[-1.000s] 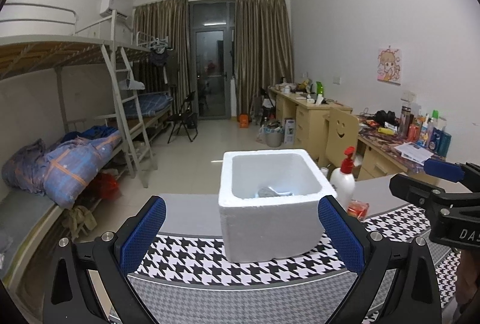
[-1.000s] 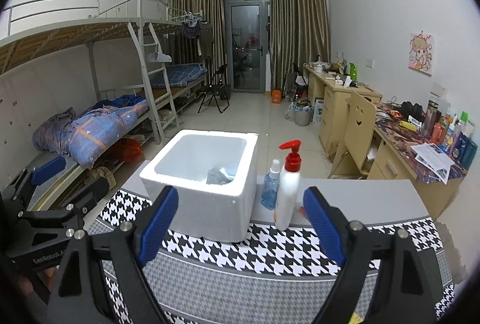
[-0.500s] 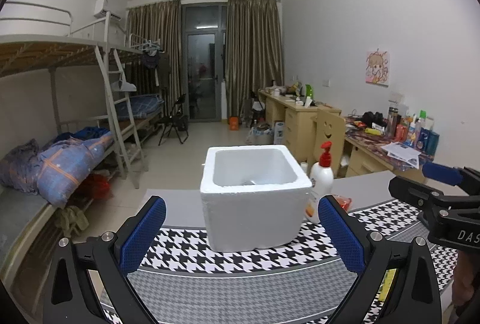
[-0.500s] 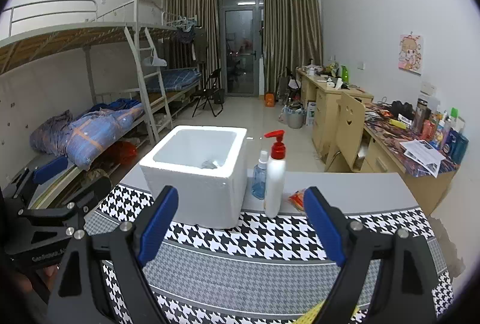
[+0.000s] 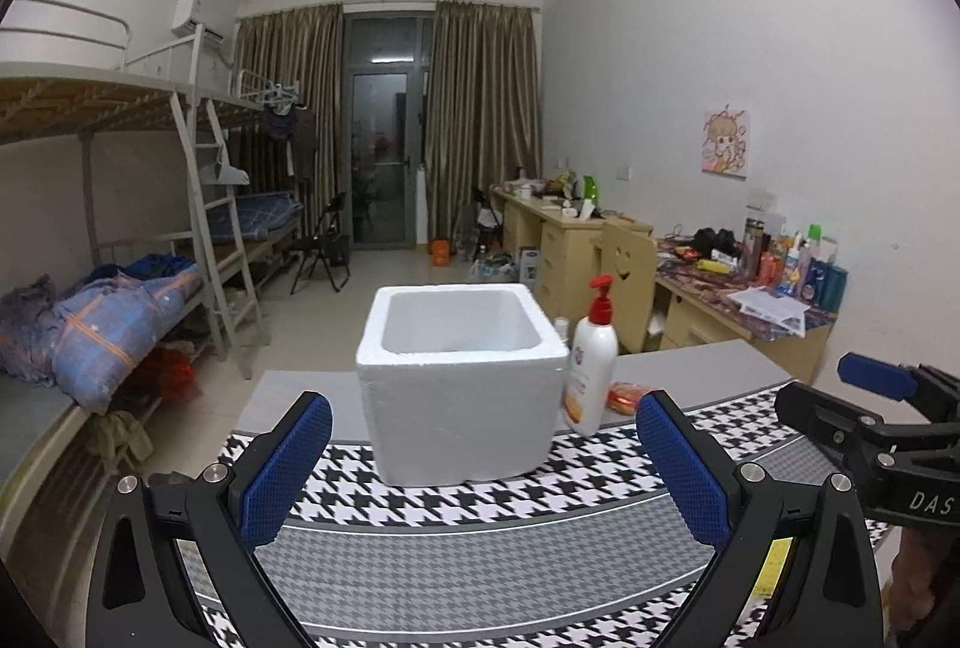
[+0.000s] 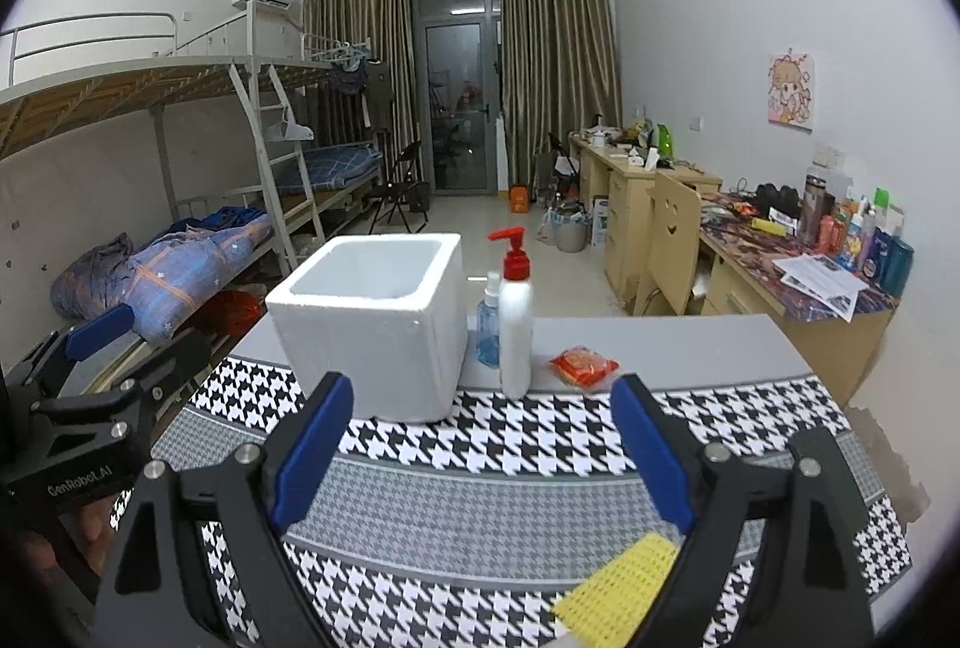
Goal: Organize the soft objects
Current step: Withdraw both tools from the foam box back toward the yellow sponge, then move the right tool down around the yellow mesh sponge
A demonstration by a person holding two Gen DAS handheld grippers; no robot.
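Yellow sponge-like cloth (image 6: 621, 591) lies at near table edge, under right gripper (image 6: 480, 462) | both grippers empty, fingers spread wide; left gripper (image 5: 480, 462) faces foam box (image 5: 459, 378) | step, I'd judge: between picks | next: lower right gripper over the cloth, pinch, carry to box; orange packet (image 6: 583, 365) sits near pump bottle (image 6: 516, 315).

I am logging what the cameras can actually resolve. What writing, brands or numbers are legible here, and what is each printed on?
"GenRobot.AI": on the body of the left gripper, seen in the right wrist view.
"DAS": on the body of the right gripper, seen in the left wrist view; cut off by the frame edge.
Pump bottle label: too blurred to read.
Orange packet: too small to read.
Desk bottles and papers: unreadable.
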